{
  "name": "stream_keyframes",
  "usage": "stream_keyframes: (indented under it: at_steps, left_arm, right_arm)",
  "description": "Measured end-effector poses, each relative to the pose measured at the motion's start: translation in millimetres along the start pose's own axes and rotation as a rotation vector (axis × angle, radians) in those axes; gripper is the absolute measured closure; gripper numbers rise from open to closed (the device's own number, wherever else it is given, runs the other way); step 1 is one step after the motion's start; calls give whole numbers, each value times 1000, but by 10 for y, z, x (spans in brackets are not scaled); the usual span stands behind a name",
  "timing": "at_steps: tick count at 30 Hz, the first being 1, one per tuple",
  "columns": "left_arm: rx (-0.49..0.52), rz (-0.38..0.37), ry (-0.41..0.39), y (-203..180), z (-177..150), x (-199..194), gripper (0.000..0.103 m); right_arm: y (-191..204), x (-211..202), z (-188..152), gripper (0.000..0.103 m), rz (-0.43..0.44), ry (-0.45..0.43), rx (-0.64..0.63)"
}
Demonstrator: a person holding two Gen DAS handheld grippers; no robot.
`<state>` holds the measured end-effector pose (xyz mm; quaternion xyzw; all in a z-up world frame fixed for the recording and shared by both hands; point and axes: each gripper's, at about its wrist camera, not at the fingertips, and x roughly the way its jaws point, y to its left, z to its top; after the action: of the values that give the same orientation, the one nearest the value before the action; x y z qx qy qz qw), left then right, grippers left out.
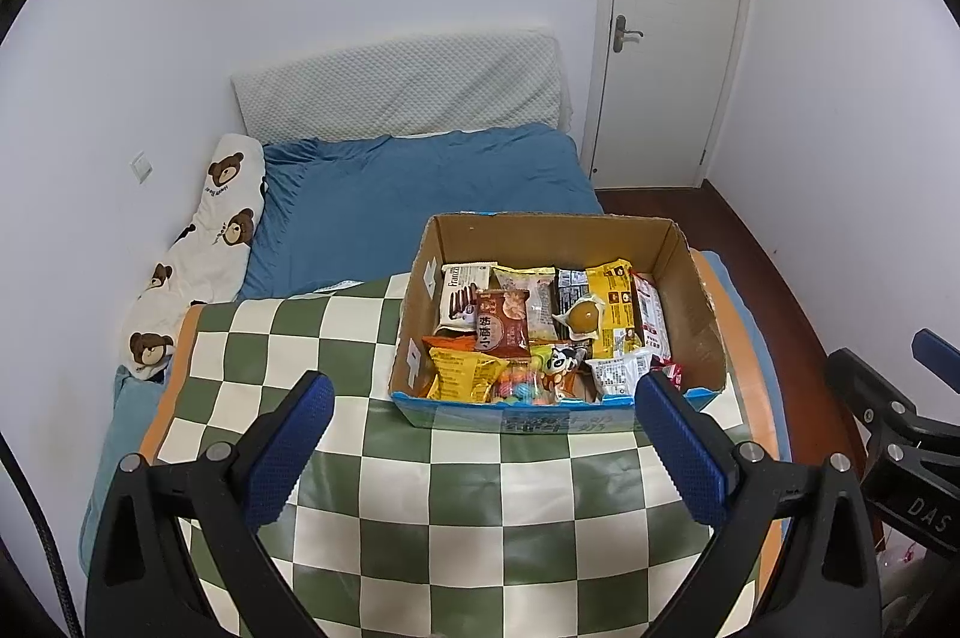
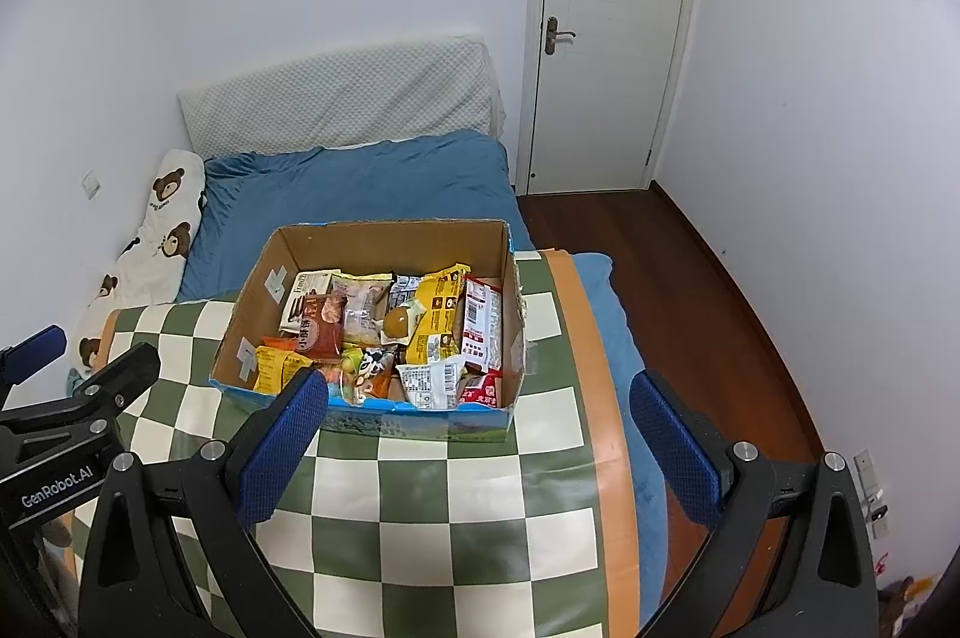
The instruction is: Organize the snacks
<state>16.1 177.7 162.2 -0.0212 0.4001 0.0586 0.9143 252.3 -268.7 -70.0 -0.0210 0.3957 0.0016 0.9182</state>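
Left claw (image 1: 483,449): spread wide and holding nothing, hovering over the checked cloth (image 1: 480,506) just short of the box (image 1: 702,320).
Right claw (image 2: 477,449): likewise wide apart and empty, poised at the box's near right corner, partly over the cloth's orange edge.
Snacks (image 1: 540,332): all packets in view lie inside the box, overlapping in a loose heap; none shows on the cloth around it.
Box: an open carton on the cloth, which covers a surface at the foot of the bed (image 1: 420,194).
Stage: the scene fits either a box of jumbled snacks waiting to be sorted, or snacks gathered in with both claws drawn back; these views do not settle which.
Grip advice: if a packet is to be taken, the top ones are the free ones, such as the round jelly cup (image 1: 585,317) or the brown packet (image 1: 503,332); pinch a sealed edge, not the puffed middle.
Risk: foil is slippery, and the near wall crowds the front row, so come down steeply.
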Motion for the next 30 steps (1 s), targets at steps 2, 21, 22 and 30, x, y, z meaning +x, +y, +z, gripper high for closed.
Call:
stream_keyframes:
  at_steps: [2, 21, 22, 30]
  left_arm:
    - [0, -2, 0, -1, -1, -3, 0]
    - [-14, 1, 5, 23, -57, -46, 0]
    - [-15, 1, 7, 23, -61, -42, 0]
    - [-23, 8, 14, 32, -82, -2, 0]
  right_arm:
    - [-2, 0, 4, 0, -3, 1, 1]
    - [-44, 10, -24, 0, 4, 7, -16]
    - [-43, 10, -23, 0, 4, 6, -18]
    - [-52, 26, -35, 0, -2, 11, -24]
